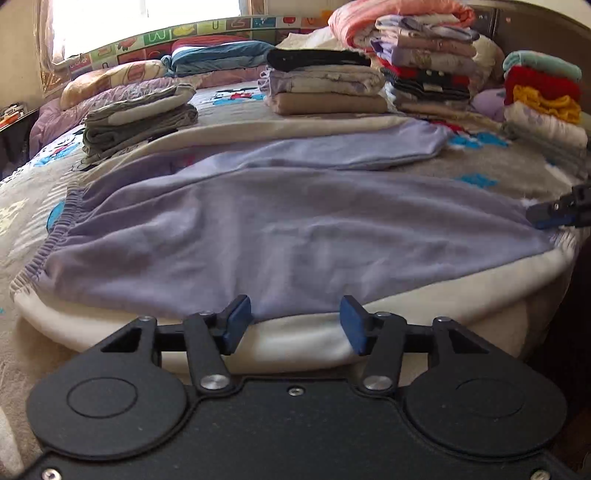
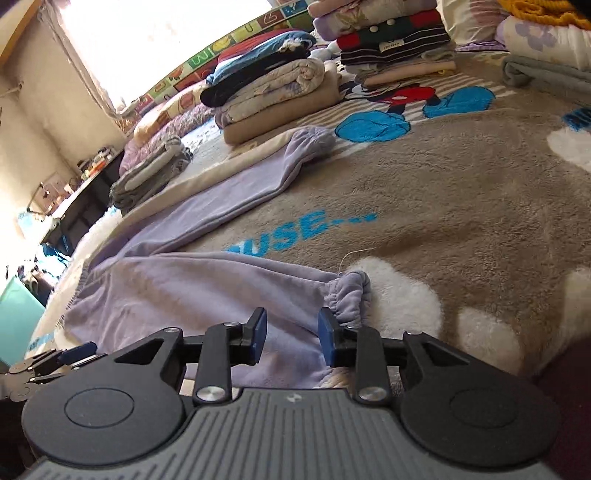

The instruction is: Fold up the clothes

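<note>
Hovering at the bed's near edge, I am holding my left claw (image 1: 293,321) apart above the lilac fleece trousers (image 1: 295,229) lying flat on the bed blanket (image 2: 461,192); my right claw (image 2: 291,334), also apart, is sitting beside an elastic cuff (image 2: 347,291).

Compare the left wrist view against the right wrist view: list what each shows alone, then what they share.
Left wrist only: the pants' elastic waistband and the pink blanket atop a stack.

Right wrist only: the gathered leg cuff beside the open right gripper, blue lettering on the bed cover, and a cluttered dresser.

Both: the lavender pants, the grey folded pile, the open left gripper.
</note>
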`<state>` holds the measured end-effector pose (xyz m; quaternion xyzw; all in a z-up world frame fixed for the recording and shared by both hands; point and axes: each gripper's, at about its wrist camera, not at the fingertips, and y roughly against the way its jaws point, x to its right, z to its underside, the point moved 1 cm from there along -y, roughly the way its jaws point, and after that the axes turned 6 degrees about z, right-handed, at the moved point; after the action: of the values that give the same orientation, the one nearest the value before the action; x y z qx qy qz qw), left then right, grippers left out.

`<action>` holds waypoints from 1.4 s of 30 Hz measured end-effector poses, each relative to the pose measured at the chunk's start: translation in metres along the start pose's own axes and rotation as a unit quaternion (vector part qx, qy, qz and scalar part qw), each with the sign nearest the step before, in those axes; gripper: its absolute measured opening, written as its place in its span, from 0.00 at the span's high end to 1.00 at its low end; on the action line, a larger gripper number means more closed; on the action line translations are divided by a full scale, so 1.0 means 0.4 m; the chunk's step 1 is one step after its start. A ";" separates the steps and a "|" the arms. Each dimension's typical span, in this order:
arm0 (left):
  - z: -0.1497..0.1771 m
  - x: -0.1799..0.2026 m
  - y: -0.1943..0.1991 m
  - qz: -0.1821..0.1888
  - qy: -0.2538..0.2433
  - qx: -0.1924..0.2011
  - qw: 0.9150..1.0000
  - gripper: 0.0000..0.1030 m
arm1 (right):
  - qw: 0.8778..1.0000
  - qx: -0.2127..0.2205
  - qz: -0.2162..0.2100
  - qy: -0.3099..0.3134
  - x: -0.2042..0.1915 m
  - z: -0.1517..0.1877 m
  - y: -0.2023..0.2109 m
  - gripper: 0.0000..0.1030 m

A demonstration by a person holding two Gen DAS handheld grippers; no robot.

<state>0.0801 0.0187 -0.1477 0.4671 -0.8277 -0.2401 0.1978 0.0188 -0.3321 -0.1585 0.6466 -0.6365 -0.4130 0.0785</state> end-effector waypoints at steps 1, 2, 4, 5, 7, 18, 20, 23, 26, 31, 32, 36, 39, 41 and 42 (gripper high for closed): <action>-0.014 -0.019 0.009 0.005 0.029 0.025 0.999 0.50 | 1.000 0.011 0.001 0.019 -0.011 0.000 0.007 0.66; -0.030 -0.037 0.013 0.003 0.047 0.049 0.998 0.50 | 0.999 0.020 -0.002 0.036 -0.021 -0.002 0.009 0.66; -0.057 -0.066 0.013 -0.007 0.065 0.088 0.994 0.50 | 0.997 0.035 -0.024 0.062 -0.047 -0.005 0.008 0.64; -0.068 -0.076 0.004 -0.017 0.068 0.095 0.993 0.50 | 0.996 0.037 -0.030 0.075 -0.059 -0.006 0.003 0.62; -0.083 -0.105 -0.029 -0.026 0.095 0.085 0.991 0.50 | 0.995 0.011 -0.020 0.092 -0.073 -0.004 -0.029 0.62; -0.172 -0.268 -0.055 -0.026 0.258 0.086 0.962 0.51 | 0.999 -0.024 -0.040 0.024 -0.064 -0.093 -0.057 0.60; -0.214 -0.273 -0.062 -0.036 0.243 0.097 0.965 0.51 | 0.998 -0.012 -0.041 0.036 -0.081 -0.140 -0.081 0.60; -0.271 -0.317 -0.075 -0.055 0.246 0.103 0.962 0.51 | 0.998 0.007 -0.038 0.048 -0.098 -0.223 -0.132 0.60; -0.322 -0.386 -0.090 -0.098 0.226 0.086 0.965 0.51 | 0.997 0.012 -0.034 0.071 -0.120 -0.293 -0.185 0.57; -0.342 -0.514 -0.111 -0.137 0.195 0.047 0.970 0.51 | 0.997 0.021 0.000 0.077 -0.115 -0.374 -0.254 0.53; -0.335 -0.529 -0.110 -0.130 0.192 0.047 0.972 0.51 | 0.997 0.023 0.003 0.078 -0.115 -0.384 -0.262 0.52; -0.312 -0.545 -0.111 -0.095 0.180 0.047 0.978 0.51 | 0.990 0.007 -0.029 0.137 -0.200 -0.373 -0.308 0.53; -0.306 -0.526 -0.118 -0.066 0.154 0.037 0.985 0.55 | 0.980 -0.016 -0.075 0.186 -0.309 -0.341 -0.357 0.57; -0.300 -0.509 -0.127 -0.052 0.135 0.025 0.989 0.55 | 0.974 -0.020 -0.097 0.204 -0.379 -0.319 -0.388 0.58; -0.296 -0.506 -0.133 -0.050 0.131 0.018 0.990 0.56 | 0.972 -0.021 -0.107 0.210 -0.414 -0.309 -0.400 0.58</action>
<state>0.2795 0.1453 -0.1041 0.5388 -0.7742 -0.1719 0.2841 0.2437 -0.2091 -0.1070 0.7816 -0.5239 -0.2875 0.1790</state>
